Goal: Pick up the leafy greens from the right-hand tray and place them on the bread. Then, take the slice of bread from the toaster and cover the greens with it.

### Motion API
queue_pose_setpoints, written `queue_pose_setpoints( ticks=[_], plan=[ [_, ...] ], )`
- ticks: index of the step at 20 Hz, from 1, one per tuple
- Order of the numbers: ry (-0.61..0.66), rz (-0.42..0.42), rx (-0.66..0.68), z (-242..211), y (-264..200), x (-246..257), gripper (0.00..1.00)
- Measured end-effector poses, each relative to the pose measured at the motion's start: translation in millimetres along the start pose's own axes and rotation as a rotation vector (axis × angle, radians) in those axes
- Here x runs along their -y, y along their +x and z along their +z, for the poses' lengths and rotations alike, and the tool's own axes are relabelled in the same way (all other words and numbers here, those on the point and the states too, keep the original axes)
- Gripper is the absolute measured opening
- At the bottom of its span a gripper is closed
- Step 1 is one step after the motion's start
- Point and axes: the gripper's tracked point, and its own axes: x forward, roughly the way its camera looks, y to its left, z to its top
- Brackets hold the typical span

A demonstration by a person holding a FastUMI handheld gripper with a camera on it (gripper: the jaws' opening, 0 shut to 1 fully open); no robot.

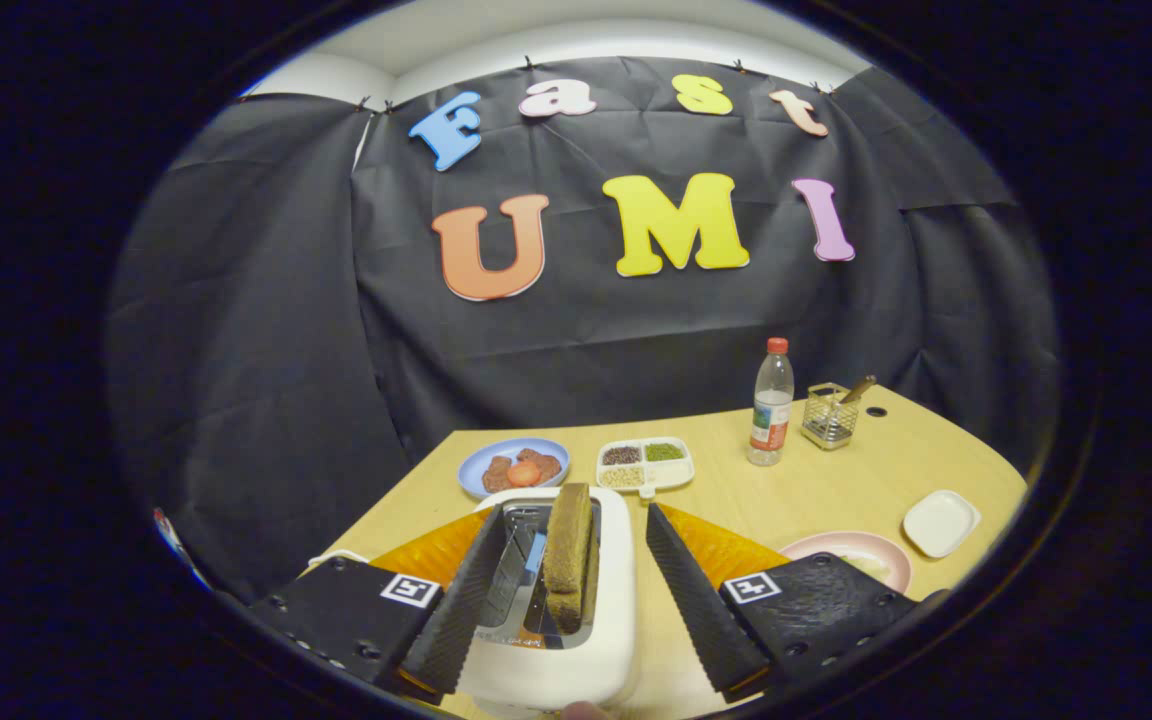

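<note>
In the gripper view, the hand-held gripper (568, 575) is spread wide, its two fingers standing apart on either side of a white plastic toaster (576, 640) and pressing on nothing. A brown slice of bread (569, 545) stands upright in the toaster slot, between the fingers and nearer to the left one (it touches neither finger). Beyond the toaster, on the light wooden table (816, 490), there is a blue round plate (481, 462) with brown and red food, and just beside it a white divided tray (648, 464) with small grains. Further right stand a clear plastic bottle with a red cap (771, 402) and a wire mesh holder (828, 415). Near the right finger lie a pink round plate (851, 548) and a small white square dish (940, 522).
</note>
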Motion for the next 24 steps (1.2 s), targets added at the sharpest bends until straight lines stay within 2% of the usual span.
queue_pose_setpoints(
  ticks=[2,7,9,11,12,13,18,24],
  plan=[
    [-0.007,-0.013,-0.016,-3,6,-2,0.76],
    [-0.024,-0.055,-0.078,-15,16,5,0.47],
    [-0.005,-0.04,-0.08,-16,16,3,0.28],
    [-0.006,0.005,-0.078,-13,15,-5,0.17],
    [0.005,0.02,-0.072,-10,9,-5,0.16],
    [0.015,0.047,-0.062,-4,10,-9,0.1],
    [0.044,0.105,0.034,40,-18,-5,0.1],
    [0.137,0.156,0.12,85,-56,19,0.1]
  ],
)
